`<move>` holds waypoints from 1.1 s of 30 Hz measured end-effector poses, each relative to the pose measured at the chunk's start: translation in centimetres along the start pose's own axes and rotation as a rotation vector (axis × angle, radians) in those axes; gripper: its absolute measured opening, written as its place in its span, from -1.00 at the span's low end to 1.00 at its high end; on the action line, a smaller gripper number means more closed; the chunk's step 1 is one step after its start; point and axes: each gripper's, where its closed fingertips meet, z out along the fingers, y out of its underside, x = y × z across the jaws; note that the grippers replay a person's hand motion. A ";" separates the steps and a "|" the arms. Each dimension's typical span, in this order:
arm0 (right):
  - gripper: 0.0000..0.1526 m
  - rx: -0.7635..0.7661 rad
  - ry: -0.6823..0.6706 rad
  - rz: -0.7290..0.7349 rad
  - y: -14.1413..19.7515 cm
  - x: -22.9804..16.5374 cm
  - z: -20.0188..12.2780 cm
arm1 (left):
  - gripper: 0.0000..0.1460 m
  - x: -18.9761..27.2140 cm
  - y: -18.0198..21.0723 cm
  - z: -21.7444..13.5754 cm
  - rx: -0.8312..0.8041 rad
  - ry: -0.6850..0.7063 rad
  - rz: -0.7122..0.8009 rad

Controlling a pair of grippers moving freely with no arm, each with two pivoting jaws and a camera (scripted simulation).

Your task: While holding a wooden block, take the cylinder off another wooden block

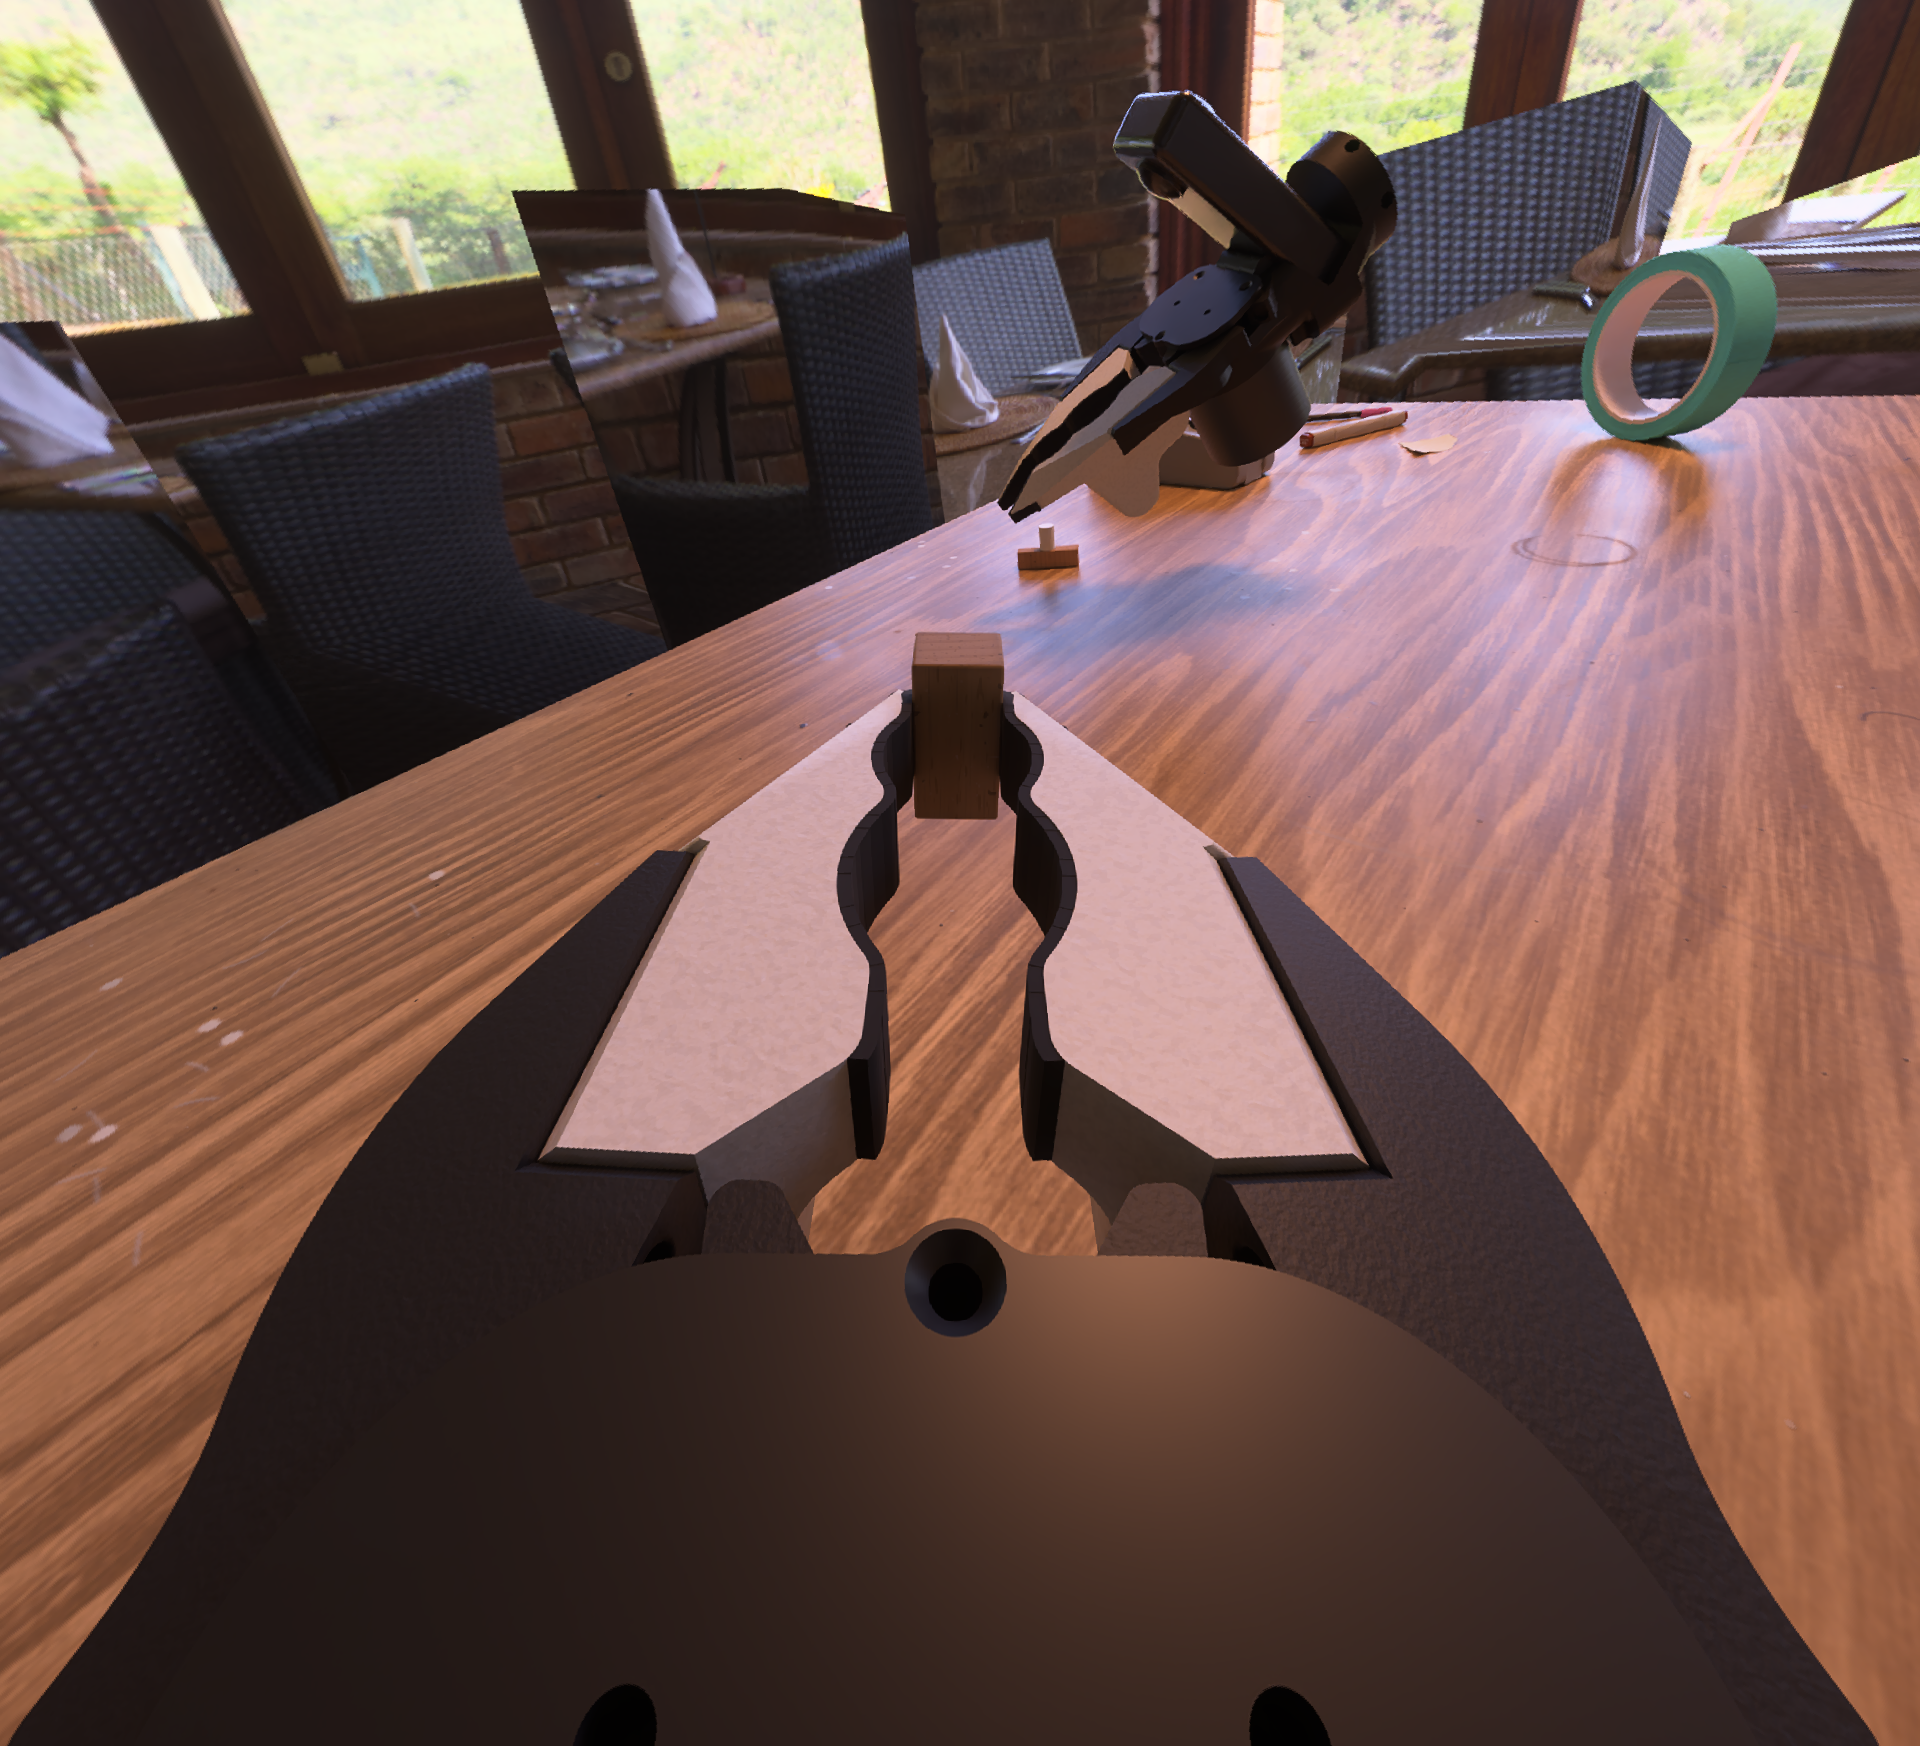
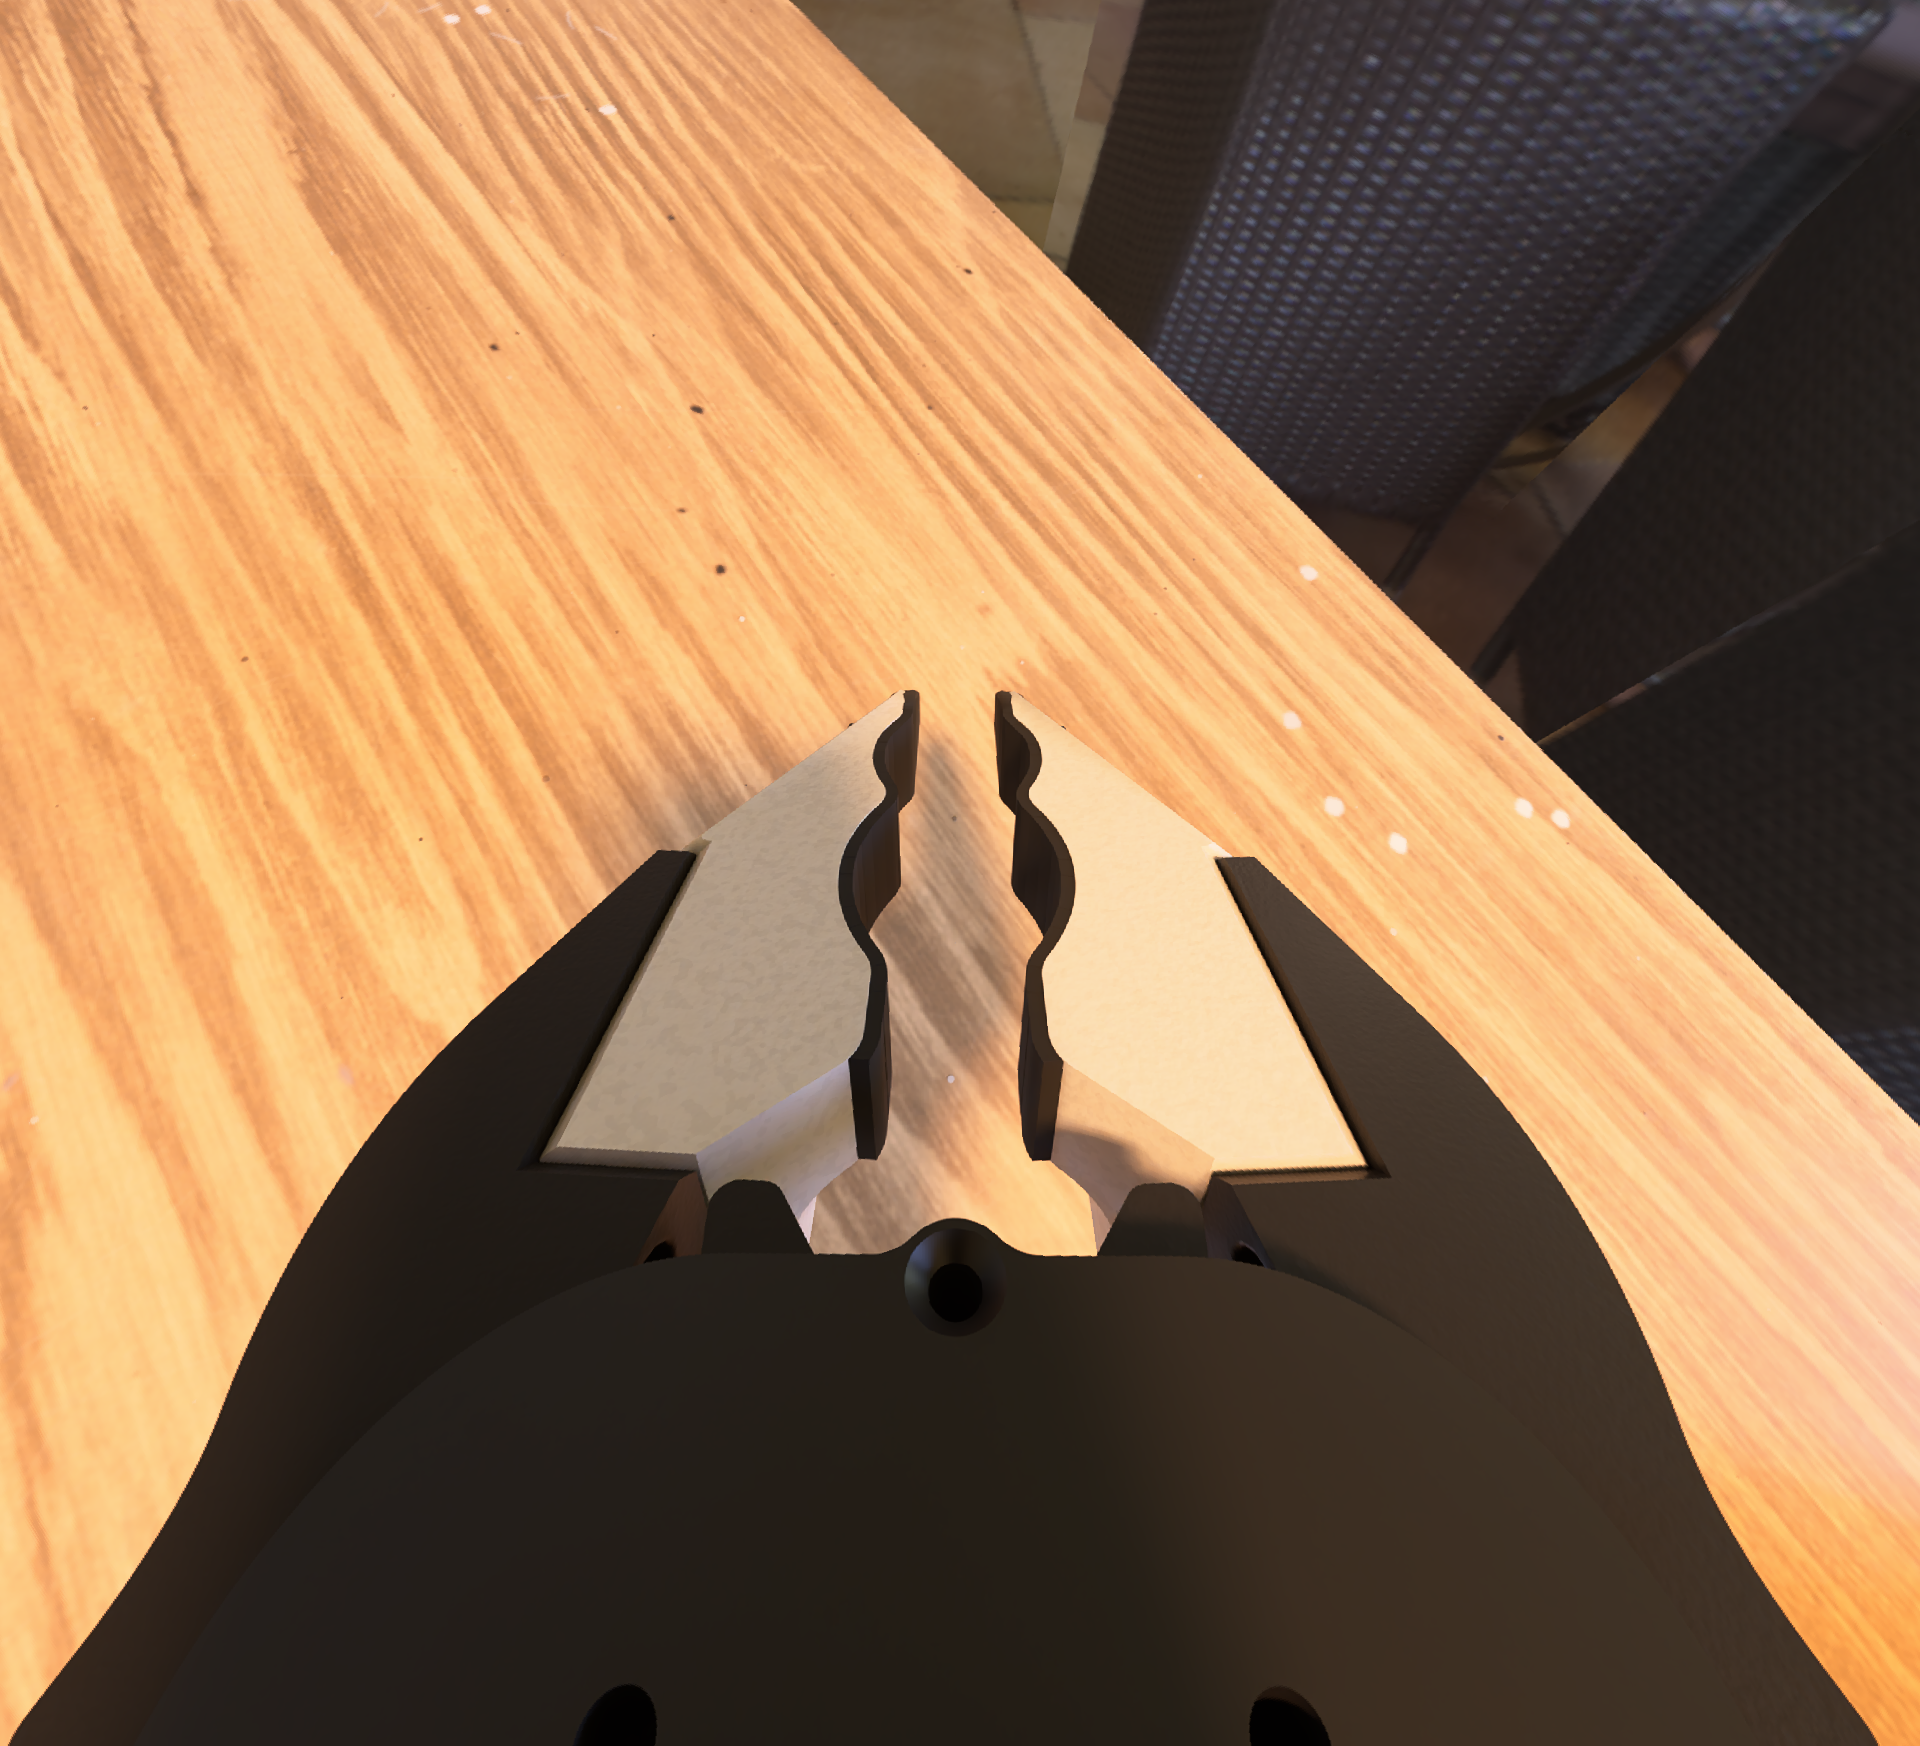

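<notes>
Left gripper point(image 1: 956, 709): I'm clamping the wooden block point(image 1: 956, 728) upright.
Right gripper point(image 2: 956, 709): my fingers parted, empty, above the table point(image 2: 416, 449).
Cylinder point(image 1: 1047, 537): standing on the far block point(image 1: 1047, 558).

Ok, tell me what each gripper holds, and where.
The left gripper pinches the upright block by its two side faces, at the fingertips. The right gripper is open and holds nothing.

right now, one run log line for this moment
left gripper: shut on wooden block | right gripper: open, empty | cylinder: on flat block
</notes>
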 end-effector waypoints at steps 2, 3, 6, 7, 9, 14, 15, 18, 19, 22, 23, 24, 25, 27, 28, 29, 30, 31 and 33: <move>-0.81 0.011 0.010 0.006 -0.1 0.2 -0.1 | -0.80 0.0 0.0 0.0 -0.001 -0.001 -0.003; -0.81 0.018 0.016 0.011 -0.2 0.3 -0.2 | -0.80 -0.1 0.0 0.0 -0.001 -0.002 -0.004; -0.82 0.048 0.051 0.025 -0.7 1.0 -0.5 | -0.80 -0.1 0.0 0.0 0.000 -0.005 -0.008; -0.83 0.065 0.067 0.030 -0.9 1.3 -0.7 | -0.80 -0.2 0.0 0.0 -0.001 -0.006 -0.009; -0.83 0.121 0.106 0.043 -1.9 1.9 -1.3 | -0.80 -0.2 0.0 0.0 -0.002 -0.007 -0.012; -0.84 0.220 0.140 0.068 -4.5 2.6 -3.9 | -0.80 -0.4 0.1 0.1 -0.006 -0.004 -0.031; -0.84 0.204 0.141 0.072 -4.7 2.8 -4.3 | -0.80 -0.4 0.0 0.1 -0.003 -0.004 -0.036; -0.83 0.109 0.141 0.070 -4.4 3.0 -5.2 | -0.80 -0.5 0.0 0.0 0.003 0.000 -0.051; -0.82 0.081 0.158 0.062 -4.3 3.3 -5.6 | -0.80 -0.5 0.0 0.0 0.003 0.001 -0.054; -0.82 0.050 0.197 0.048 -4.0 4.0 -6.2 | -0.80 -0.5 0.0 0.1 0.002 0.005 -0.053; -0.82 0.050 0.195 0.055 -3.9 4.1 -6.3 | -0.80 -0.5 0.0 0.1 0.001 0.006 -0.051; -0.82 0.051 0.192 0.065 -3.8 4.3 -6.4 | -0.80 -0.5 0.0 0.2 -0.001 0.008 -0.048; -0.82 0.051 0.192 0.075 -3.6 4.4 -6.4 | -0.80 -0.4 0.1 0.2 -0.005 0.011 -0.044; -0.82 0.048 0.195 0.088 -3.5 4.6 -6.5 | -0.80 -0.3 0.1 0.3 -0.009 0.014 -0.037; -0.82 0.050 0.197 0.091 -3.5 4.7 -6.5 | -0.80 -0.3 0.1 0.3 -0.009 0.016 -0.035; -0.82 0.052 0.199 0.094 -3.5 4.7 -6.5 | -0.80 -0.2 0.1 0.3 -0.008 0.017 -0.034; -0.82 0.053 0.201 0.095 -3.5 4.8 -6.5 | -0.80 -0.3 0.1 0.3 -0.006 0.017 -0.036; -0.82 0.054 0.204 0.095 -3.6 4.8 -6.6 | -0.80 -0.3 0.1 0.2 -0.005 0.017 -0.039; -0.82 0.056 0.212 0.096 -3.6 5.0 -6.7 | -0.80 -0.3 0.0 0.2 -0.004 0.017 -0.044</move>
